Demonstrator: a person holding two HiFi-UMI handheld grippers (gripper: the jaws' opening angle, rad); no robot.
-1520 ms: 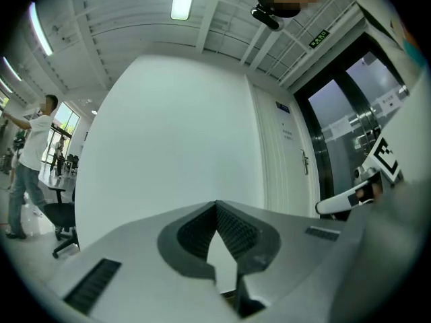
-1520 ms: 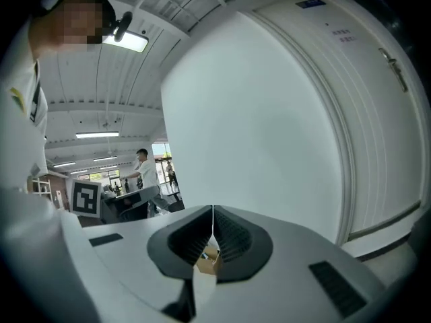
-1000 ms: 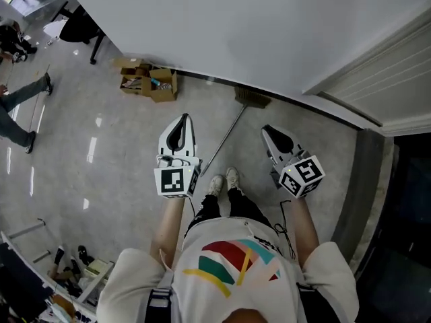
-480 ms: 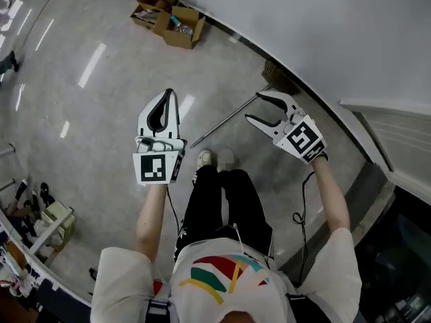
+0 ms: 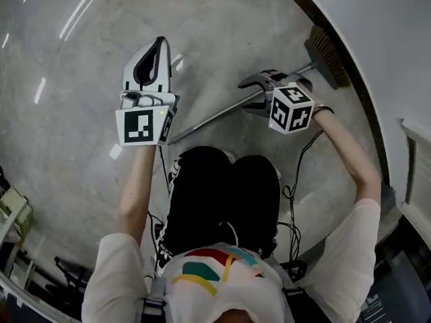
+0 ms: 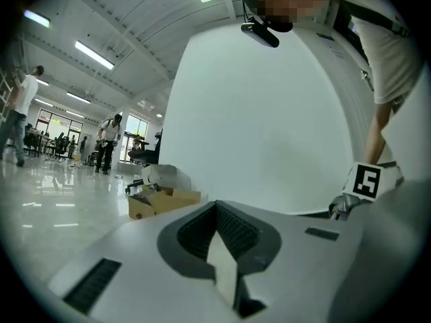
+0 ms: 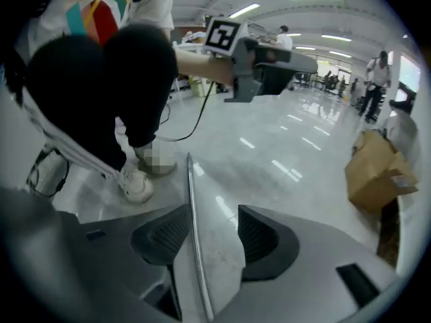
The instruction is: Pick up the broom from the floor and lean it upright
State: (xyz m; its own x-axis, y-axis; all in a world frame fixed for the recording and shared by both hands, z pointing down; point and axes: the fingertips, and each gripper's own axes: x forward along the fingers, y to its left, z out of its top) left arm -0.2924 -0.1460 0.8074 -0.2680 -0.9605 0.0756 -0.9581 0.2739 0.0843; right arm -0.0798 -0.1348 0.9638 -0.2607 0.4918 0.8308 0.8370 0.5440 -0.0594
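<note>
STEP: reach for the pick-up, grasp not yet made; lift and leaning are both undone.

BROOM [image 5: 215,118]: flat on the floor [image 5: 67,79]; brush end at the foot of the wall [image 5: 377,19], handle running away from the wall toward the person's shoes.

RIGHT GRIPPER [image 5: 246,96]: low over the handle, on the part nearer the wall; jaws wide apart and straddling it. In the right gripper view the handle [image 7: 194,227] runs up between the two pads, close along the left one (contact cannot be told) and well clear of the right one; nothing is clamped.

LEFT GRIPPER [image 5: 159,44]: farther from the wall than the broom, off to one side of the handle and apart from it; jaws pressed together, tips meeting, nothing between them [image 6: 217,210]; it touches no object.

NEXT MOVE, as judged: centre the handle between the right pads and close firmly on it; a thin, smooth rod may roll or slip from a slack pinch; then raise that end, swing the handle upright, and rest it against the wall with the brush down; the left gripper could steady the free end.
</note>
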